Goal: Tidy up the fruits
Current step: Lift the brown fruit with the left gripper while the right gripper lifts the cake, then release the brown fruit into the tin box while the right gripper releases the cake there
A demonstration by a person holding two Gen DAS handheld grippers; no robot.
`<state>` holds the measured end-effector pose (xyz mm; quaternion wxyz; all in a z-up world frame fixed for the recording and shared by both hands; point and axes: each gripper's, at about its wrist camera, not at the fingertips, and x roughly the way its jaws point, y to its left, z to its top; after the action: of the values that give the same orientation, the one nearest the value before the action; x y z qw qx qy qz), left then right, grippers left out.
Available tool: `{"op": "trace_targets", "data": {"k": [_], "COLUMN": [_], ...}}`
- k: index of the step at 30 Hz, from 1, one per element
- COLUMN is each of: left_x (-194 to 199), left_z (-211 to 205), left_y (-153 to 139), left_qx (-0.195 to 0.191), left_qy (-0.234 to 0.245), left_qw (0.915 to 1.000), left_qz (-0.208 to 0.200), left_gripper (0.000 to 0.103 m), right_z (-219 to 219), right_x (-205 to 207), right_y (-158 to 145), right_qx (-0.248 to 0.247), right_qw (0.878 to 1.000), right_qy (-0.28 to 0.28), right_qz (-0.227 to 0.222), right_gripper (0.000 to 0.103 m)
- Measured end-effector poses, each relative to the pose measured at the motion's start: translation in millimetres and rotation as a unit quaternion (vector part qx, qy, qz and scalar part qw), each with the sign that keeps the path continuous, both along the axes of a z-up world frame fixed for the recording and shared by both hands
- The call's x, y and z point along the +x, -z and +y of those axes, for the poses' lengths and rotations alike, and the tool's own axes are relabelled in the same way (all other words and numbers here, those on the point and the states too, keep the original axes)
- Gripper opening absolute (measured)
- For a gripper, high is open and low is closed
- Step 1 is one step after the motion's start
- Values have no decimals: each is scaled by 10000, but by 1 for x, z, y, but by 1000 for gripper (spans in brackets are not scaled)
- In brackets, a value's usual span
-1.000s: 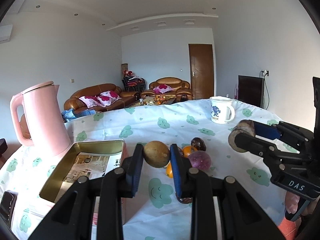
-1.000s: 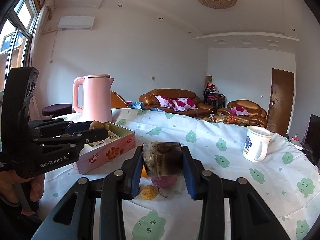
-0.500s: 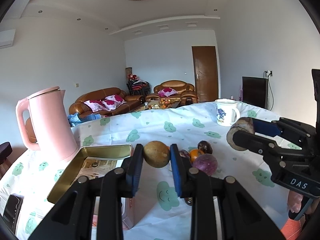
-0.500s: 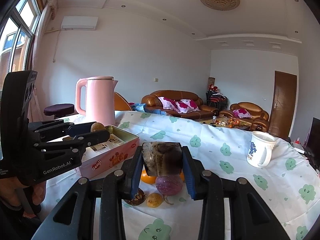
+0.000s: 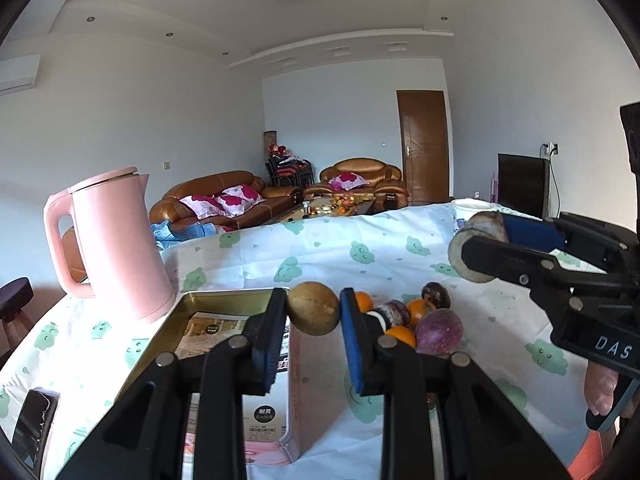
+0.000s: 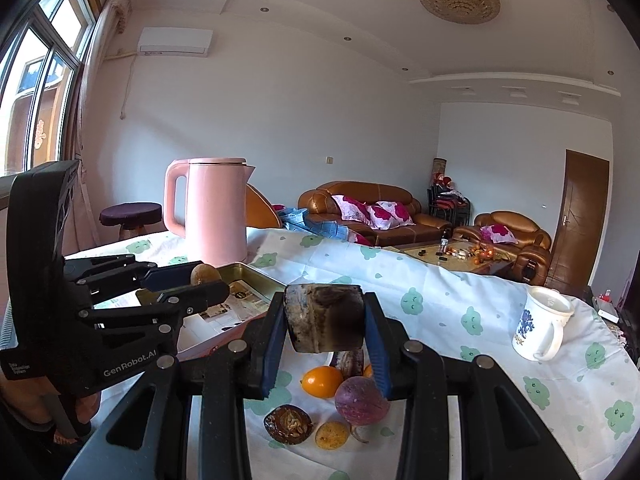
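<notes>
Bright, daylit throughout; sun through the window (image 6: 38, 92) at far left, washing the tabletop (image 6: 440, 312) pale. Soft shadows under the fruit. Strong fisheye bending toward black, vignetted corners. Sharp up close; slightly soft and bluish on far walls.

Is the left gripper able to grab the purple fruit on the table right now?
Probably not as things stand: the left gripper is already shut on a brown round fruit. The purple fruit lies uncovered just ahead on the tablecloth.
</notes>
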<state>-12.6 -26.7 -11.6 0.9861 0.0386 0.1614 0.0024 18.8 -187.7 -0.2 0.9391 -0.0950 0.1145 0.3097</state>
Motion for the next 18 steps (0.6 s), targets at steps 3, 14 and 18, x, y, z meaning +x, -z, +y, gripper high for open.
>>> {"op": "trace_targets", "data": {"k": [3, 14, 18], "left_x": [3, 16, 20], "left_z": [8, 40, 50], "left_y": [1, 11, 13], "left_qx": [-14, -41, -44], "left_qy": [-94, -366, -443], "left_qw": [9999, 9988, 9982], "left_qz": [49, 326, 404], "left_gripper": [28, 28, 28], "right_z": [8, 46, 61], "right_x": [5, 26, 32], "right_y": [-2, -10, -11], "right_qx": [-30, -215, -291], "right_qw": [10000, 9989, 9982], "right_qy": [-83, -376, -487], "right_qz": [38, 156, 214], "right_gripper": [39, 39, 39]}}
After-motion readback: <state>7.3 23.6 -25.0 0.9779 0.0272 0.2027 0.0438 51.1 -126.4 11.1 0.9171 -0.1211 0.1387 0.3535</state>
